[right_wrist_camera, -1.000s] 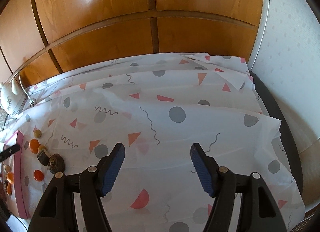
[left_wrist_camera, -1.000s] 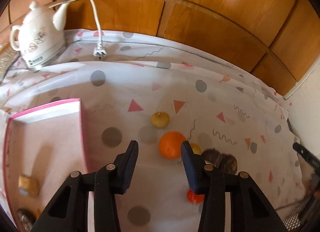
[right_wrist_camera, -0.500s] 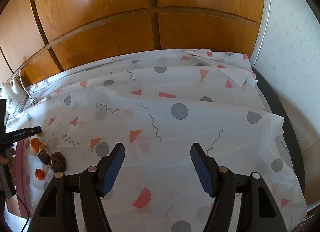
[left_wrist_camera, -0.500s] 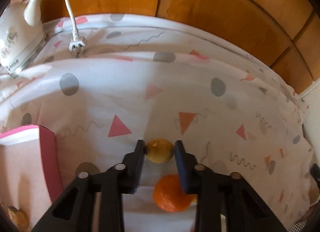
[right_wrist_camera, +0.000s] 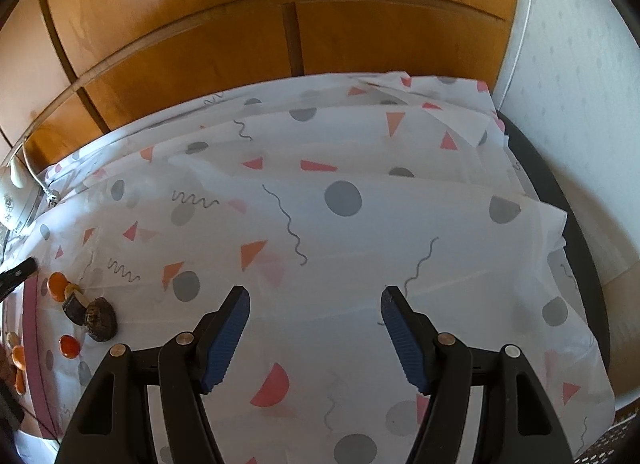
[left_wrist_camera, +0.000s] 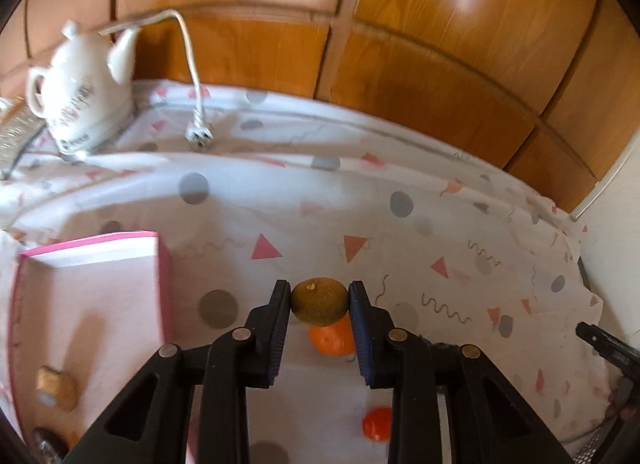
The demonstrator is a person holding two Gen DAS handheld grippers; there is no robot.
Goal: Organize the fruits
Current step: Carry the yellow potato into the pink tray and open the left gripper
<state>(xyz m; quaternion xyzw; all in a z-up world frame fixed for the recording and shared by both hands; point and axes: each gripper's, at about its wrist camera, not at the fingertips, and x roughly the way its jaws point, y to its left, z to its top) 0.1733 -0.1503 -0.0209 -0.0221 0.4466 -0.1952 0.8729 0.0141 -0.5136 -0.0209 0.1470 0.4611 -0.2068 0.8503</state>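
Fruit (left_wrist_camera: 319, 300), small, round, brownish-yellow with a pale stem scar, sits clamped in left claw (left_wrist_camera: 319, 298).

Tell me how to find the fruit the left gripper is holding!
Look above the patterned tablecloth, right of the pink box. The left gripper pinches a small fruit. It is dull yellow-brown, unlike the bright orange one lying below it.

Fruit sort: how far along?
Done: a few pieces already lie in the pink box. In hand: the left gripper is shut on a yellow-green fruit, clear of the cloth. Left: the orange, a small red fruit and two dark fruits on the cloth. The right gripper is open, empty.
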